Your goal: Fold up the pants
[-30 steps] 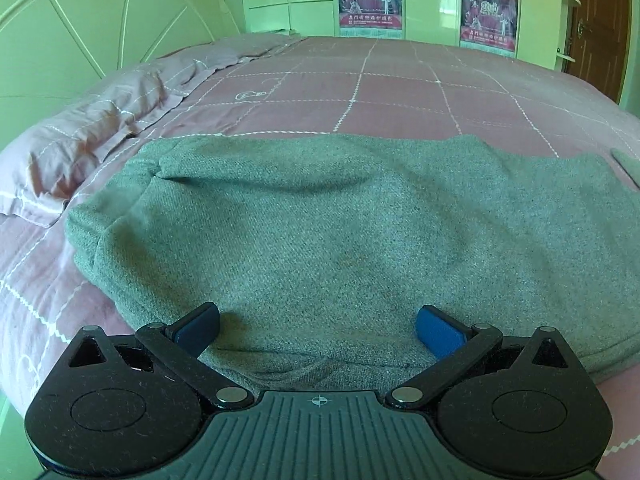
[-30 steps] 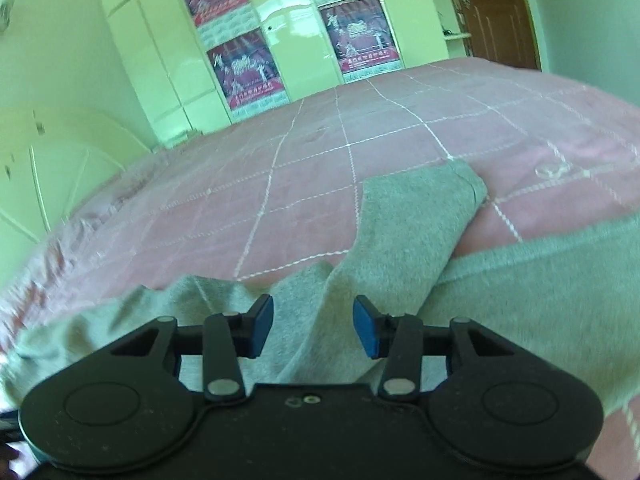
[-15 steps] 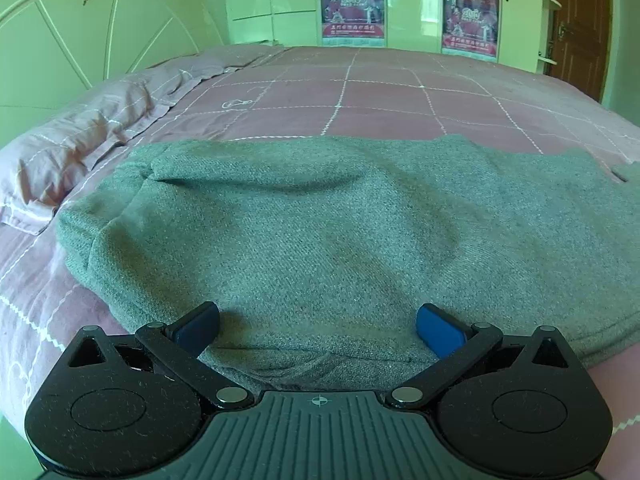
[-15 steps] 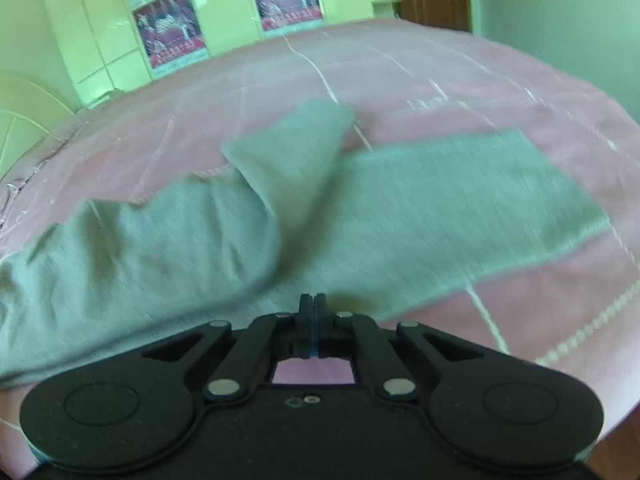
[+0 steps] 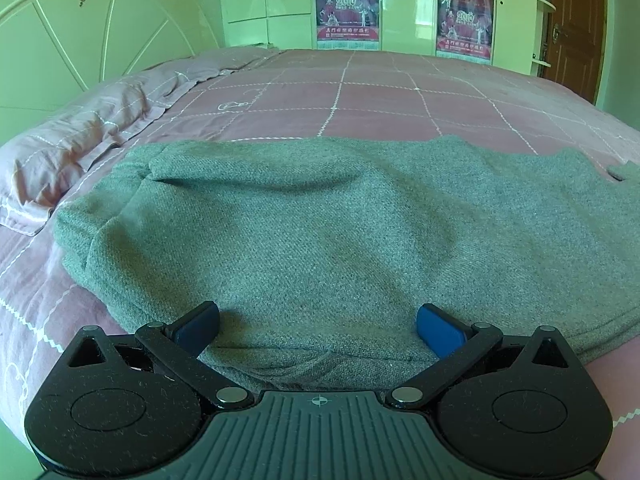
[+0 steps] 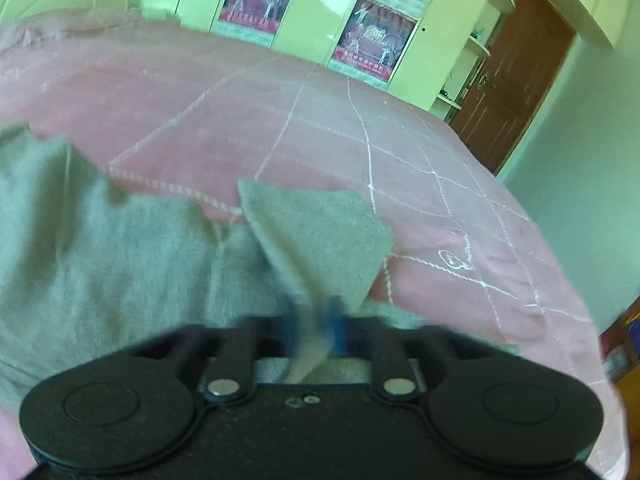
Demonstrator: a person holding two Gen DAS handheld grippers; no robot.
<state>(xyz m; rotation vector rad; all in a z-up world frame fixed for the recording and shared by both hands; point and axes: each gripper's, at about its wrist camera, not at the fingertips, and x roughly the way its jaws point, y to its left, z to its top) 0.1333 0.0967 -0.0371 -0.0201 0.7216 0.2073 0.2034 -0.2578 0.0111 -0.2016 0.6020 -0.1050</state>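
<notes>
Grey pants [image 5: 312, 232] lie spread across a pink bed. My left gripper [image 5: 318, 326] is open, its blue pads resting on the near edge of the waist end, with fabric between them. In the right wrist view the pants [image 6: 120, 264] stretch to the left, and one leg end [image 6: 316, 240] is lifted and folded back. My right gripper [image 6: 312, 328] is shut on that leg's fabric, which runs up from between the pads. The view is motion-blurred.
A pink quilted bedspread [image 5: 360, 96] covers the bed. A pink pillow [image 5: 80, 140] lies at the left by the white headboard [image 5: 80, 40]. Green wardrobes with posters [image 5: 348, 12] stand behind. A brown door [image 6: 516, 88] is at the right.
My right gripper closed and now holds a pant leg, lifting it; its view swung and blurred. My left gripper stayed open on the waist end, tilting slightly.
</notes>
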